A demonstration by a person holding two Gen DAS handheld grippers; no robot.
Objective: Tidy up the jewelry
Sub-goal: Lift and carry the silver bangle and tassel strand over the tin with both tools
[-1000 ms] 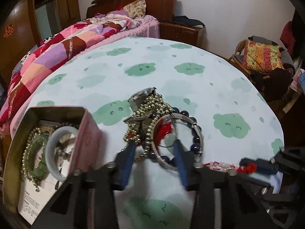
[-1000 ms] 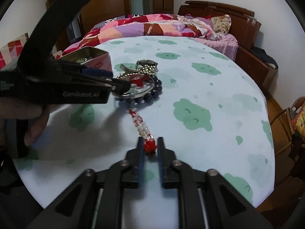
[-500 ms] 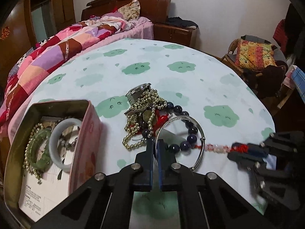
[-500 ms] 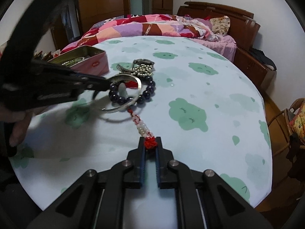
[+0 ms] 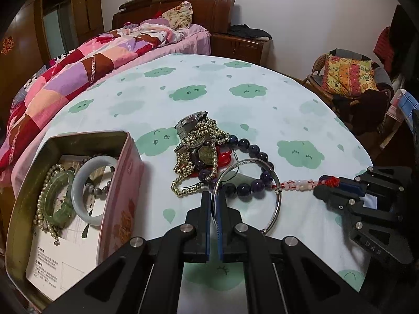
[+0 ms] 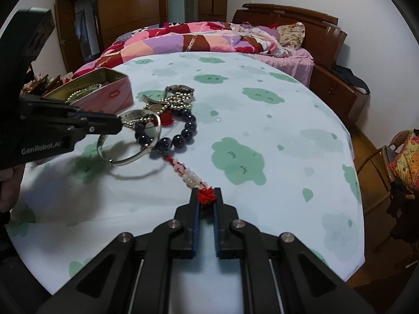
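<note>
My left gripper (image 5: pixel 214 196) is shut on a silver bangle (image 5: pixel 275 183) and holds it tilted just above the cloth; it also shows in the right wrist view (image 6: pixel 131 154). My right gripper (image 6: pixel 206 196) is shut on the red knot (image 6: pixel 206 195) of a pink beaded strand (image 6: pixel 187 174). The strand runs to a dark purple bead bracelet (image 5: pixel 258 157). A pile of gold bead chains and a watch (image 5: pixel 197 138) lies behind. A pink tin box (image 5: pixel 115 183) at the left holds a jade bangle (image 5: pixel 59 201) and a white bangle (image 5: pixel 86 183).
The round table has a pale cloth with green cloud prints (image 5: pixel 301 120). A bed with a patchwork quilt (image 5: pixel 86 62) lies beyond the far edge. A wicker chair with a patterned cushion (image 5: pixel 348 76) stands at the right.
My left gripper closed on the silver bangle and lifted it a little. My right gripper kept its hold on the red knot and pulled the beaded strand out straight.
</note>
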